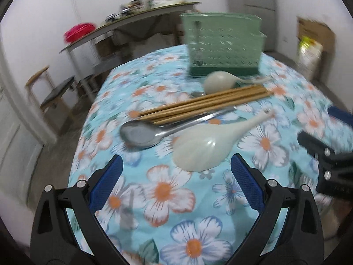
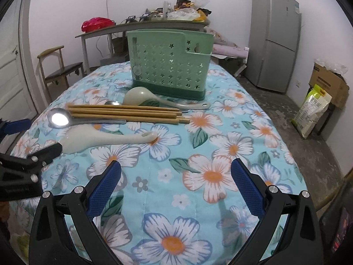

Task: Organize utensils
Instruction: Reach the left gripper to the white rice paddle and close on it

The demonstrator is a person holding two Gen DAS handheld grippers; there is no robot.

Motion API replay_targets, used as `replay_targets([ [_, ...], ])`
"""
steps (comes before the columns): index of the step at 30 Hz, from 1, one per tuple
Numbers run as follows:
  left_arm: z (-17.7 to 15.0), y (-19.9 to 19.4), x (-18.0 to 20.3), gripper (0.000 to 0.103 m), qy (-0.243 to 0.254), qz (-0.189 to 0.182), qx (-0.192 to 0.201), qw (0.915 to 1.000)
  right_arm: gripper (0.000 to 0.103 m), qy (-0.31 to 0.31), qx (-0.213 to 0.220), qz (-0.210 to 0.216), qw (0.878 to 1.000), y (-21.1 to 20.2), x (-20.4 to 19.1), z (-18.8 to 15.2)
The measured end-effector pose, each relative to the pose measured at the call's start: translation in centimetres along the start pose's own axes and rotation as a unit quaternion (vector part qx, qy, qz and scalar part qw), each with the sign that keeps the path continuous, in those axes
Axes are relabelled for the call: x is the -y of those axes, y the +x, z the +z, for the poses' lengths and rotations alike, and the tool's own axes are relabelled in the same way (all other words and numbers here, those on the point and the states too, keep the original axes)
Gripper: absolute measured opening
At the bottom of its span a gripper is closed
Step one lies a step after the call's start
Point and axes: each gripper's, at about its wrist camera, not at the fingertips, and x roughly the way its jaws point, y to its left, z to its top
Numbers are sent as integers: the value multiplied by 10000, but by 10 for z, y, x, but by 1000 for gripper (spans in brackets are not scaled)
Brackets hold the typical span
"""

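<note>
A green perforated utensil holder stands upright at the far side of the floral table. In front of it lie a pale green ladle, a bundle of wooden chopsticks, a metal spoon and a white rice paddle. My left gripper is open and empty, just short of the paddle's bowl. My right gripper is open and empty over bare cloth, right of the paddle. The left gripper's finger also shows in the right wrist view, touching or just beside the paddle's bowl.
The floral tablecloth covers the table. A side table with clutter stands behind. A chair is at the far left, a fridge at the far right, a box and a bag on the floor.
</note>
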Motion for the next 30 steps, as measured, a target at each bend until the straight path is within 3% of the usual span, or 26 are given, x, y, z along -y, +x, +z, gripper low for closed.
replay_targets([
  [6, 0, 31, 25, 63, 1111, 71, -159, 9937, 97, 75, -89, 106, 9999, 14, 3, 1],
  [10, 3, 36, 40, 35, 1341, -108, -7, 9909, 97, 82, -149, 127, 9998, 18, 3, 1],
  [14, 14, 34, 47, 19, 1416, -80, 171, 9898, 97, 131, -246, 126, 9995, 23, 4, 2],
  [17, 21, 26, 37, 14, 1183, -199, 321, 9923, 97, 173, -280, 128, 9994, 25, 5, 2],
  [24, 36, 31, 21, 14, 543, -495, 366, 9966, 97, 199, -343, 146, 9991, 29, 3, 5],
  [30, 44, 44, 9, 15, -30, -982, 349, 9946, 97, 197, -361, 140, 9991, 30, 2, 6],
])
